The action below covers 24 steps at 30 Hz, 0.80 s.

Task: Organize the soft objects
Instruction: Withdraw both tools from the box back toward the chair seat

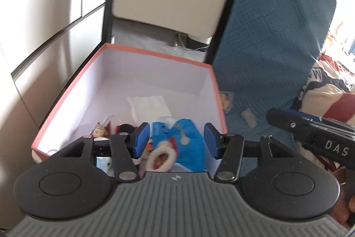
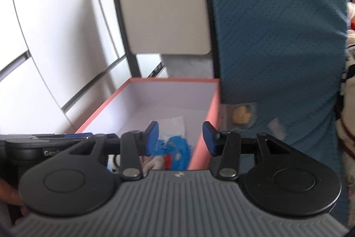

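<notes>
- The left gripper is hanging over the near end of the pink-rimmed box, its blue pads spread wide and gripping nothing.
- The right gripper is hovering at the box's near right wall, jaws equally wide apart and holding nothing.
- A blue plush toy is lying inside the box at its near end, beside a white-rimmed soft piece.
- A folded white cloth is sitting in the box, farther in.
- A teal fabric is hanging just right of the box.
</notes>
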### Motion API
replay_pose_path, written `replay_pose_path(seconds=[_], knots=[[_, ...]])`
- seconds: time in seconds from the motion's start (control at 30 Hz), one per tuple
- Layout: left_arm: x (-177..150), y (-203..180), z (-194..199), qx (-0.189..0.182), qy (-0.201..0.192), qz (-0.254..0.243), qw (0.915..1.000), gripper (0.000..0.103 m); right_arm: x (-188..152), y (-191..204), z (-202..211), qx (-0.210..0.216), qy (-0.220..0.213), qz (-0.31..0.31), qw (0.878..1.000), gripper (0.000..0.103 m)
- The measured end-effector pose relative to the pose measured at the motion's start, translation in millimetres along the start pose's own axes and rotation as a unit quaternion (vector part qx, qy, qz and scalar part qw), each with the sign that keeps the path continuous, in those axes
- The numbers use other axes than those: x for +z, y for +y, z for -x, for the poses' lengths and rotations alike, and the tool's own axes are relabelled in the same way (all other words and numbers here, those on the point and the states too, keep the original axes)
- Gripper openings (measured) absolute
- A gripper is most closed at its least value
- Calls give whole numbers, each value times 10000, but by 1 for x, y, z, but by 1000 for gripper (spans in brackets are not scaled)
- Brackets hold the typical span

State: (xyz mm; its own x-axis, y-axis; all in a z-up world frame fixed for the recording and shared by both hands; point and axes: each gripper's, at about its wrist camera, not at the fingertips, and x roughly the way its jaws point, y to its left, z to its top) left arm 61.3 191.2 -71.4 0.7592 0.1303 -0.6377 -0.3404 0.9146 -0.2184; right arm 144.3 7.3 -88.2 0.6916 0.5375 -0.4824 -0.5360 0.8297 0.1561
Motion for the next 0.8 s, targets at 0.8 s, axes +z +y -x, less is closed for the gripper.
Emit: replay_pose_path(seconds=[0.8], knots=[[-58, -124, -12, -778, 42, -621, 9950, 60, -73, -87, 83, -1094, -611, 46, 9921, 47]])
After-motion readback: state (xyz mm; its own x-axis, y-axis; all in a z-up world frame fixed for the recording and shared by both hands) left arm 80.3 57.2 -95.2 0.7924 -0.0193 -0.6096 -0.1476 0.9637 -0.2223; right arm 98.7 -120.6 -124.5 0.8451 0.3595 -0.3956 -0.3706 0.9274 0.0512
